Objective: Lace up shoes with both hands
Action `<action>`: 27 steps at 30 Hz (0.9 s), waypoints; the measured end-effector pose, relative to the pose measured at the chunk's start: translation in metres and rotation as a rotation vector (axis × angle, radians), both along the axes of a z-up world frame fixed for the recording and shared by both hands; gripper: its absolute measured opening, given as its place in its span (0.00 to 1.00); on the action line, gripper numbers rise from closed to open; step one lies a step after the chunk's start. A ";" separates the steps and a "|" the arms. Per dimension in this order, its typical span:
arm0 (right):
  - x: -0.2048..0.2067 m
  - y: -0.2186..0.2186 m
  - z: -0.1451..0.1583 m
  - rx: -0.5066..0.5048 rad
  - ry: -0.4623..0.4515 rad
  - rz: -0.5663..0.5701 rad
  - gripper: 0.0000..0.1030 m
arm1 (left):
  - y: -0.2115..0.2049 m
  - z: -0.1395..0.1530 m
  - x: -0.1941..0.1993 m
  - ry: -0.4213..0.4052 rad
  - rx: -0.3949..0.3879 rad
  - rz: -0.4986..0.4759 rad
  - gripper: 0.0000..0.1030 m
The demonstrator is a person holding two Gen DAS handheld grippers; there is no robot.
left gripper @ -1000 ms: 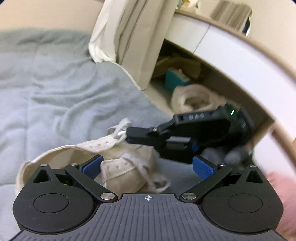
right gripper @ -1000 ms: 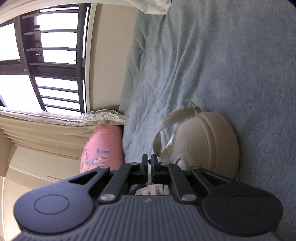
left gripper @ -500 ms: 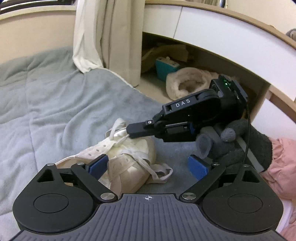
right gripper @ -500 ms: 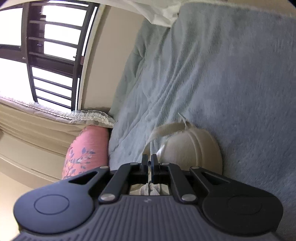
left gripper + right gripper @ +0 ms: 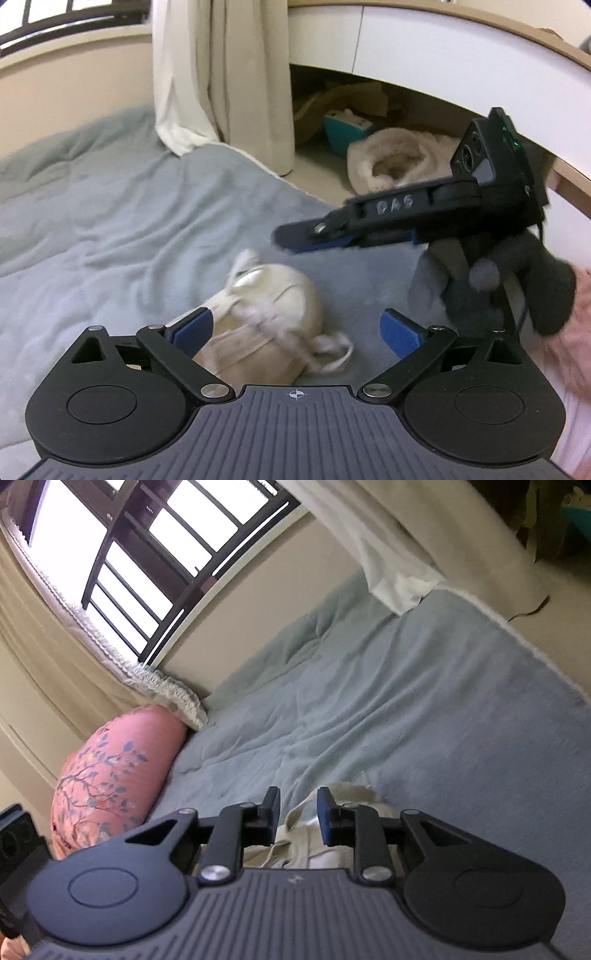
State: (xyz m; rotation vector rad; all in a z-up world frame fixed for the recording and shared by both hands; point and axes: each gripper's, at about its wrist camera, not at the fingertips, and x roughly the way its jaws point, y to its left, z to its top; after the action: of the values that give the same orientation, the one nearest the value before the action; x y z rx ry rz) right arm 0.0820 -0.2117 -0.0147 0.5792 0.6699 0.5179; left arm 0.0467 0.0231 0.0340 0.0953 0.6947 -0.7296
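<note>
A cream canvas shoe (image 5: 266, 325) lies on the grey-blue blanket, its white lace (image 5: 328, 354) trailing loose to the right. My left gripper (image 5: 295, 332) is open, its blue pads either side of the shoe. The right gripper (image 5: 291, 242), held by a dark-gloved hand (image 5: 509, 280), hovers above and right of the shoe, lifted clear of it. In the right wrist view the right gripper (image 5: 297, 812) is open with a narrow gap and nothing held; the shoe's cream upper (image 5: 314, 838) shows just below its fingers.
The blanket (image 5: 110, 229) covers the bed; its edge (image 5: 266, 170) drops to the floor on the right. A cream curtain (image 5: 221, 74), a teal box (image 5: 347, 129) and a fluffy slipper (image 5: 391, 166) sit beyond it. A pink floral pillow (image 5: 110, 775) lies by the window wall.
The right gripper has let go of the lace, opened and lifted up and away to the right. The shoe has dropped back onto the blanket. The left gripper stays open.
</note>
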 end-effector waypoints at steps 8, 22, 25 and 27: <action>-0.004 -0.014 0.000 -0.053 0.004 -0.109 0.35 | -0.007 -0.018 0.034 0.217 -0.085 0.272 0.33; 0.029 -0.035 -0.056 0.088 0.279 -0.079 0.66 | 0.050 0.009 -0.040 -0.021 -0.206 0.400 0.91; 0.031 -0.026 -0.060 0.107 0.299 -0.010 0.77 | 0.072 0.010 -0.051 -0.010 -0.146 0.438 0.91; 0.032 -0.019 -0.062 0.104 0.305 0.028 0.89 | 0.090 0.008 -0.055 0.000 -0.154 0.529 0.92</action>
State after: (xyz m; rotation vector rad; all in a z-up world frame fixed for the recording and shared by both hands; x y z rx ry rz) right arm 0.1143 -0.2303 -0.0762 0.7560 0.9453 0.4967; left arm -0.0085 0.1131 0.0423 -0.2242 0.6242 -0.2718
